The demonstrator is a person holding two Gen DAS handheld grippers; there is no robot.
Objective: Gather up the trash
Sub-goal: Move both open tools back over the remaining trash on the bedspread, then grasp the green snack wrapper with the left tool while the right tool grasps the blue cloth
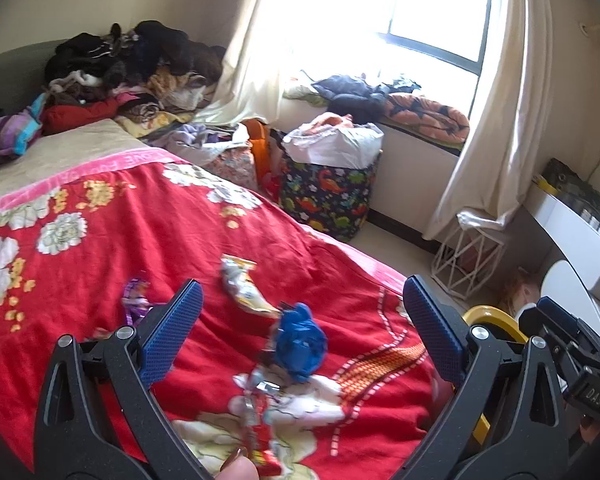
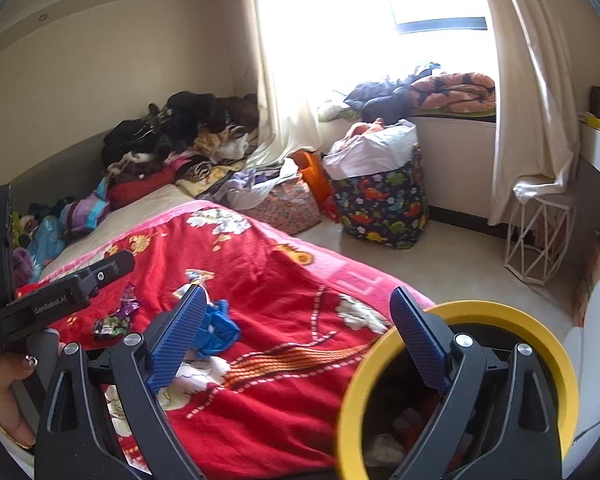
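Yellow bin (image 2: pixel 456 312) holds some trash; wrappers (image 1: pixel 240 284) and blue wad (image 1: pixel 300 344) remain at twelve o'clock; both jaws wide, empty.

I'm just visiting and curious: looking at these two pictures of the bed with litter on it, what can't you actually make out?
- Yellow-rimmed bin, right wrist view: its contents are dark, partly behind the right gripper.
- Blue crumpled scrap, left wrist view: blurred, so what it is stays unclear.
- Red wrapper, left wrist view: cut off at the bottom edge.
- Outside the window, both views: washed out by glare.
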